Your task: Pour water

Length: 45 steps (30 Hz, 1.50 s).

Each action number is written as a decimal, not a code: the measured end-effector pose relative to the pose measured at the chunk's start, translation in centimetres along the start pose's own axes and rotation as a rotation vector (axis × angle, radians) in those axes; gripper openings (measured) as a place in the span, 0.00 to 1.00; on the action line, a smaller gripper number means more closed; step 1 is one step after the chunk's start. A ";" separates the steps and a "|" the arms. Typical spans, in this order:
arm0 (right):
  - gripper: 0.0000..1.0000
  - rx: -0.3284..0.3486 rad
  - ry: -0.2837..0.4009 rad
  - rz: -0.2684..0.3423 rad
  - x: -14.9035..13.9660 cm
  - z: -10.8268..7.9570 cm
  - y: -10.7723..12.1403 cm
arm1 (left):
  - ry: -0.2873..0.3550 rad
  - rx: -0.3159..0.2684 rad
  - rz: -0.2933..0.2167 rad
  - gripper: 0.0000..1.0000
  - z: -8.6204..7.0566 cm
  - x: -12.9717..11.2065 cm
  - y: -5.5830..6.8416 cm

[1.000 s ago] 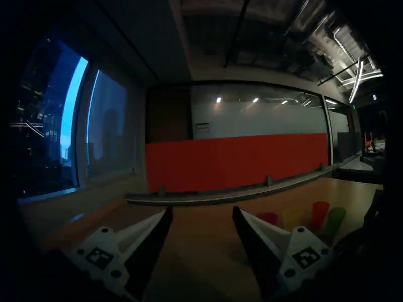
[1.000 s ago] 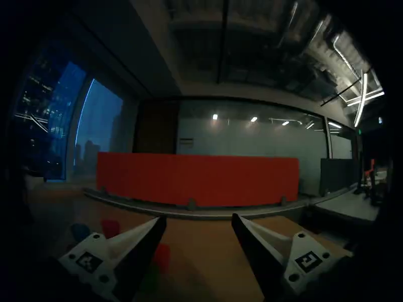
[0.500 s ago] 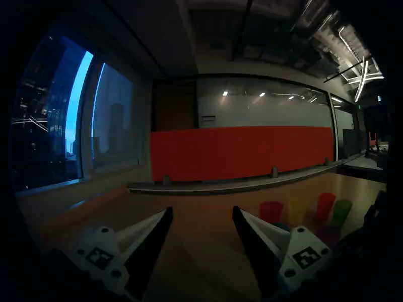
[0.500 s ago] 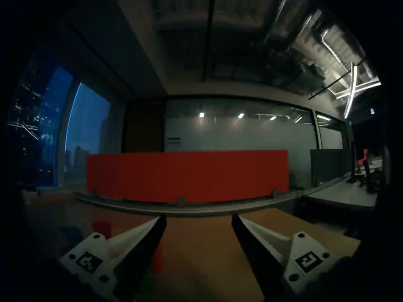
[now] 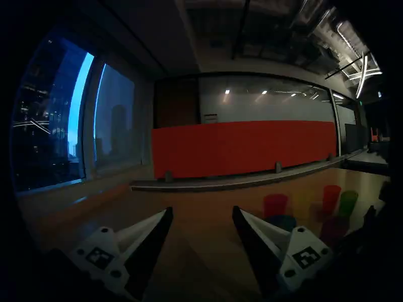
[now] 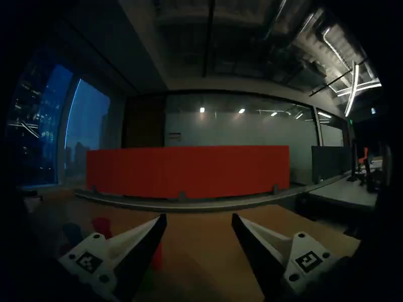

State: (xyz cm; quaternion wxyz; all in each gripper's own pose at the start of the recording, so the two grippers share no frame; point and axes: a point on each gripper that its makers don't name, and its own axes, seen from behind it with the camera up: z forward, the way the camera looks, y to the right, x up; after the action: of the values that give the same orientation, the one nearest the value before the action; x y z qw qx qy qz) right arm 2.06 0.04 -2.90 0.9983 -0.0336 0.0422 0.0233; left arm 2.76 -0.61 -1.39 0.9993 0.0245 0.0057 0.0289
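In the left gripper view, several coloured cups stand on the wooden table to the right: a red cup (image 5: pixel 275 204), a blue cup (image 5: pixel 282 222), another red cup (image 5: pixel 331 198) and a green cup (image 5: pixel 347 202). My left gripper (image 5: pixel 201 216) is open above the table, left of the cups, with nothing between its fingers. In the right gripper view, a red cup (image 6: pixel 102 225) and a blue cup (image 6: pixel 72 233) sit low at the left, partly behind the left finger. My right gripper (image 6: pixel 199 221) is open and holds nothing.
A long wooden table (image 5: pixel 211 211) runs ahead to an orange partition (image 5: pixel 242 148). Large windows (image 5: pixel 55 131) line the left side. The room is dim. Another desk (image 6: pixel 347 194) lies to the right.
The left gripper view has tilted down slightly, so the cups sit higher and show more fully. The right gripper view has shifted a little; both grippers stay open.
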 end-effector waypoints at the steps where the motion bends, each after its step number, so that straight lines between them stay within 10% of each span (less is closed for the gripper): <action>1: 1.00 0.000 0.000 -0.001 0.1 0.0 0.0 | 0.000 0.001 -0.003 0.87 0.0 -0.1 0.0; 45: 1.00 -0.001 -0.004 0.007 0.6 -0.3 -0.3 | -0.010 -0.036 -0.059 0.87 1.2 -2.6 0.4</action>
State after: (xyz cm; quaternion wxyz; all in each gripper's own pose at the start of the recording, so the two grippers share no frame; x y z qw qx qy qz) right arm 2.68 -0.28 -3.20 0.9983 -0.0341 0.0400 0.0267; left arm 0.11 -0.40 -0.14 1.0000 0.0065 0.0010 -0.0008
